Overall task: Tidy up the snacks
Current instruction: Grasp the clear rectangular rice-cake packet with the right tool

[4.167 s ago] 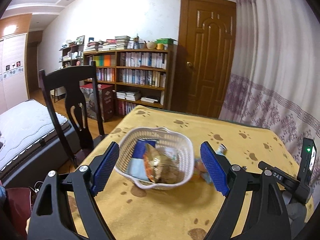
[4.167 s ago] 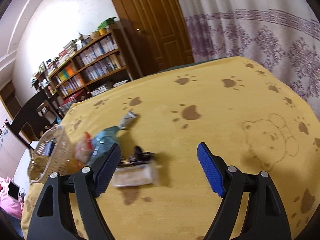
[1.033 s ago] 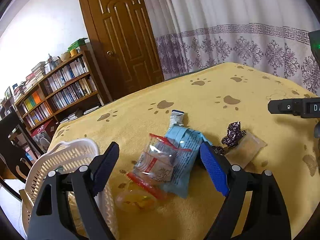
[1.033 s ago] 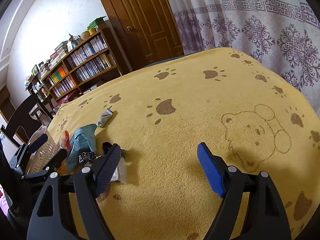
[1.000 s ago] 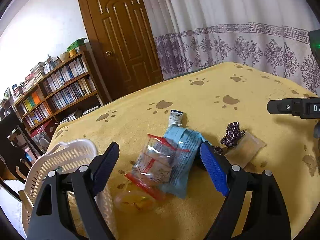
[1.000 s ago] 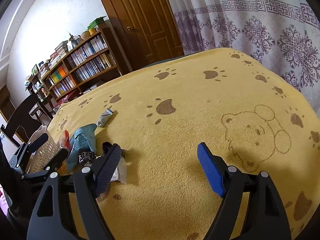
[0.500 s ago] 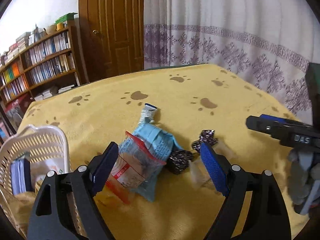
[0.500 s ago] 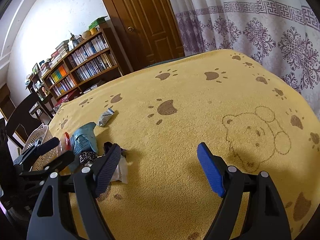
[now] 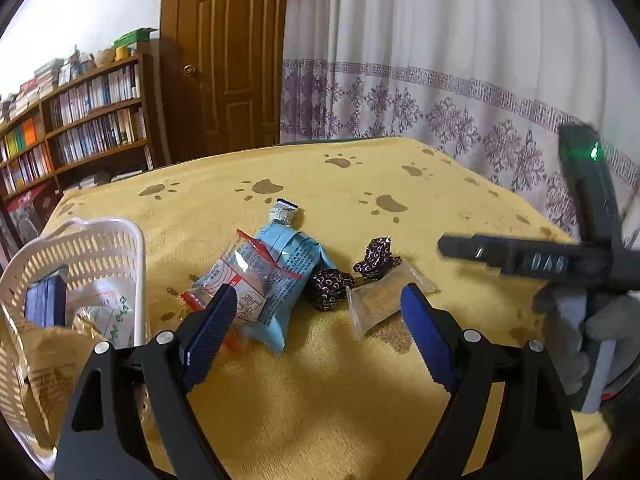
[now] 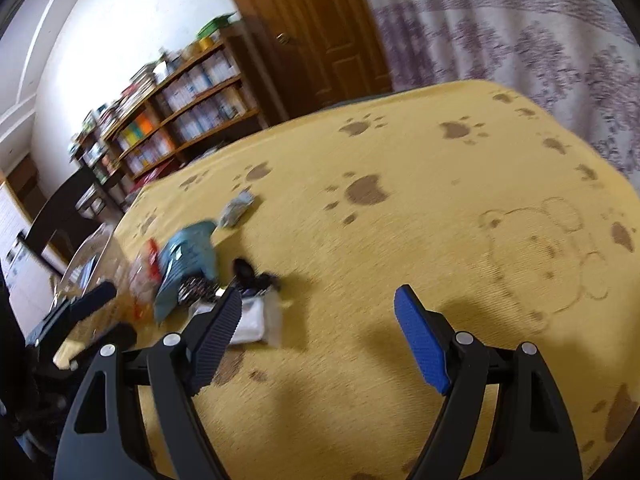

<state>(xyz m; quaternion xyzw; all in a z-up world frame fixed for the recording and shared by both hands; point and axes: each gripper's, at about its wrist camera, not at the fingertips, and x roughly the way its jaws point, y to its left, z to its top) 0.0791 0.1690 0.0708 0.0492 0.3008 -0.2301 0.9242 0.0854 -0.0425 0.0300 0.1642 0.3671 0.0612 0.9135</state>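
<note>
The left wrist view alone shows you the white slotted plastic basket (image 9: pixel 100 240) at the counter's left edge, already holding several packets, and your gloved right hand (image 9: pixel 592 332) gripping its tool; the right wrist view, motion-blurred, alone shows the bear outline (image 10: pixel 552 256) printed on the yellow paw-print cloth (image 10: pixel 400 168) covering the counter. Your left hand-held gripper (image 9: pixel 316 332) is released, its ribbed blue pads spread wide and clasping nothing; between and just beyond its tips lie the loose snacks: a glossy light-blue packet (image 9: pixel 288 268) overlapped by a clear red-edged packet (image 9: pixel 236 276), a small silver sachet (image 9: pixel 285 214) touching the blue one's far end, two dark patterned twist-wrapped candies (image 9: pixel 352 276), and a clear pouch of tan crumbs (image 9: pixel 380 296) beside the right pad. Your right hand-held gripper (image 10: pixel 316 324) is likewise released and empty, with the same cluster lying near its left finger.
</note>
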